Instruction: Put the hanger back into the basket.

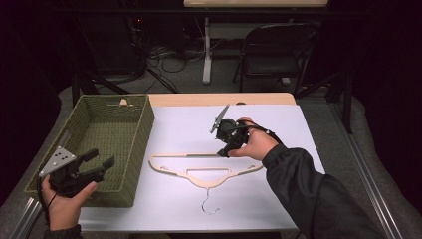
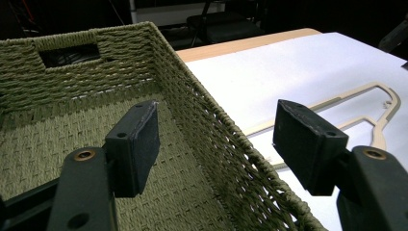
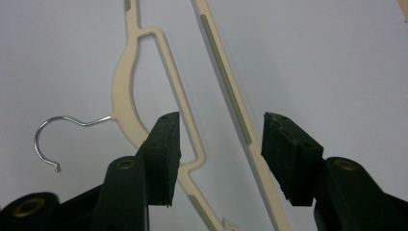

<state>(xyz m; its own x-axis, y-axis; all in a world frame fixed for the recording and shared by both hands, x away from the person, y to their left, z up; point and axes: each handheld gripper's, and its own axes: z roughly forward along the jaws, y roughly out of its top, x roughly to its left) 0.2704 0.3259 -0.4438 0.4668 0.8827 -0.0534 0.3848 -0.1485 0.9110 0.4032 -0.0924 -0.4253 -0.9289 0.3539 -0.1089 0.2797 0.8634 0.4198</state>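
Observation:
A cream hanger (image 1: 206, 181) with a wire hook (image 1: 209, 206) lies flat on the white sheet (image 1: 189, 124). My right gripper (image 1: 224, 152) points down at the hanger's straight bar, right of its middle. In the right gripper view the right gripper (image 3: 219, 144) stands open just above the hanger (image 3: 125, 96), the bar (image 3: 231, 96) running between the jaws with neither pad touching it. My left gripper (image 1: 99, 158) hangs open and empty over the near left corner of the green woven basket (image 1: 144, 129). The left gripper (image 2: 216, 139) straddles the basket's right wall (image 2: 202, 110).
The basket is empty and takes up the table's left side. A strip of wooden tabletop (image 1: 224, 98) shows behind the sheet. A folding chair (image 1: 278, 45) and cables stand on the floor beyond. Metal rails (image 1: 368, 174) run along both sides of the table.

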